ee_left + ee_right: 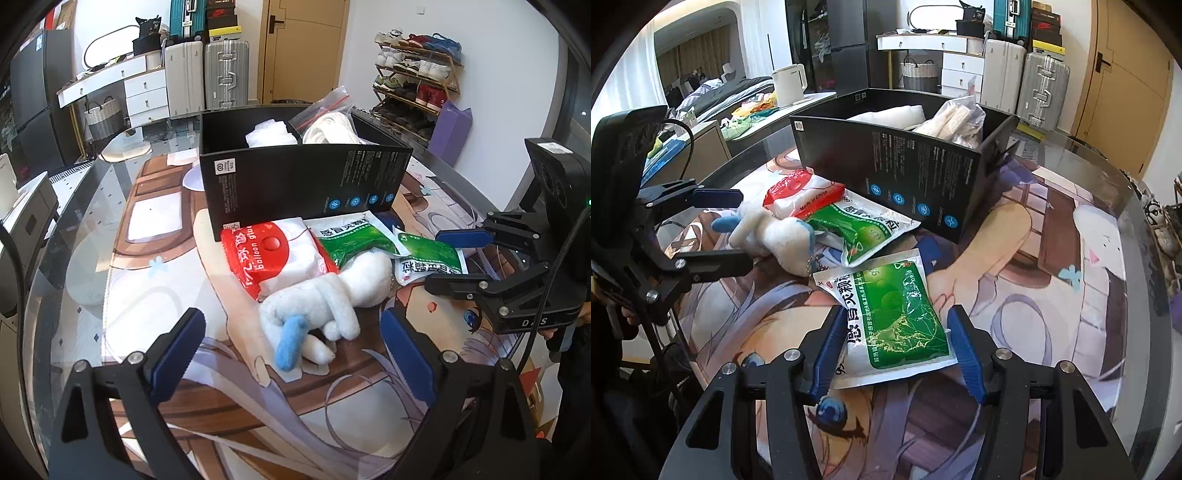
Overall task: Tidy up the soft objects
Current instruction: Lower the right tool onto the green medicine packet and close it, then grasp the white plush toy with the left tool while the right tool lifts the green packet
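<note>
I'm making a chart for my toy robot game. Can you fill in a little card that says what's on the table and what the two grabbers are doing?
container: black cardboard box, open top, a white foam wad and a clear bag of white rope inside
toy: white plush doll with blue ear, lying in front of the box
packets: red-and-white balloon glue packet; two green-and-white medicine sachets
left gripper: open, fingers either side of the plush
right gripper: open, fingers astride the nearer sachet
</note>
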Available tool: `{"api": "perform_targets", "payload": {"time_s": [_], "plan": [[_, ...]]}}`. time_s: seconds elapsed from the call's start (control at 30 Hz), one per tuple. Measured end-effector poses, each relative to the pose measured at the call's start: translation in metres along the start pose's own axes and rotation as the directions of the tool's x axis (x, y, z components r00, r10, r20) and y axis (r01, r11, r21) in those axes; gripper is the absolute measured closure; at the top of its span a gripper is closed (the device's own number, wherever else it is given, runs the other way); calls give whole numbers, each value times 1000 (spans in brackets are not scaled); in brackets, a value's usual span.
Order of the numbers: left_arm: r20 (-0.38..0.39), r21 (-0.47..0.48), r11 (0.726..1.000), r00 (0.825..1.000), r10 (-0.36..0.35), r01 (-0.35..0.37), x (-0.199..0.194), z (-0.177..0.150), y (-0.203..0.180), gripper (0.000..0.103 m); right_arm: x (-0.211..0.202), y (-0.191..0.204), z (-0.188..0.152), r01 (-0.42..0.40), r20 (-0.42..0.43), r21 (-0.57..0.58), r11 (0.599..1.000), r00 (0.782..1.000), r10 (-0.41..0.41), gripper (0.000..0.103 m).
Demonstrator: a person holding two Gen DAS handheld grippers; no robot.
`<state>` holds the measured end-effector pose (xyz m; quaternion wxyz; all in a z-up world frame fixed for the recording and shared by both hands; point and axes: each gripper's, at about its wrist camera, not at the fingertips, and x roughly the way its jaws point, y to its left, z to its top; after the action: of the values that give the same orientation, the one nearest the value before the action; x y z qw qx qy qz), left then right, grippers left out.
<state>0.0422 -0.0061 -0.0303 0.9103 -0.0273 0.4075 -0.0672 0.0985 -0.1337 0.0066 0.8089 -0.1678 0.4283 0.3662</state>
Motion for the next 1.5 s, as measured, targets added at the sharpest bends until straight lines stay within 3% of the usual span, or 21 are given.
{"api": "perform_targets", "payload": {"time_s": [0.1, 0.33, 0.5, 0.63, 1.1, 1.5], "plan": [[-1, -2, 1000, 1000, -8, 8, 0, 0, 0, 16, -3, 1, -4, 2, 4, 5, 1000, 1000, -2, 46], [4, 15, 999, 999, -32, 32, -2, 0, -5, 26, -3, 3, -4, 6, 8, -10, 1000, 1000, -6, 46], [-9, 10, 998, 998, -57, 57, 0, -1, -4, 54, -4, 4, -5, 5, 27, -26, 1000, 1000, -4, 48], [-4, 4, 998, 998, -62, 63, -2, -2, -2, 63, -6, 5, -6, -6, 33, -35, 999, 999, 7, 51], [50, -10, 996, 995, -90, 91, -16, -1, 4, 68, -12, 2, -8, -12, 46, -37, 999, 999, 14, 52], [99, -34, 996, 992, -84, 87, -30, 5, 12, 68, -33, 1, -3, -22, 124, -23, 999, 992, 24, 52]]}}
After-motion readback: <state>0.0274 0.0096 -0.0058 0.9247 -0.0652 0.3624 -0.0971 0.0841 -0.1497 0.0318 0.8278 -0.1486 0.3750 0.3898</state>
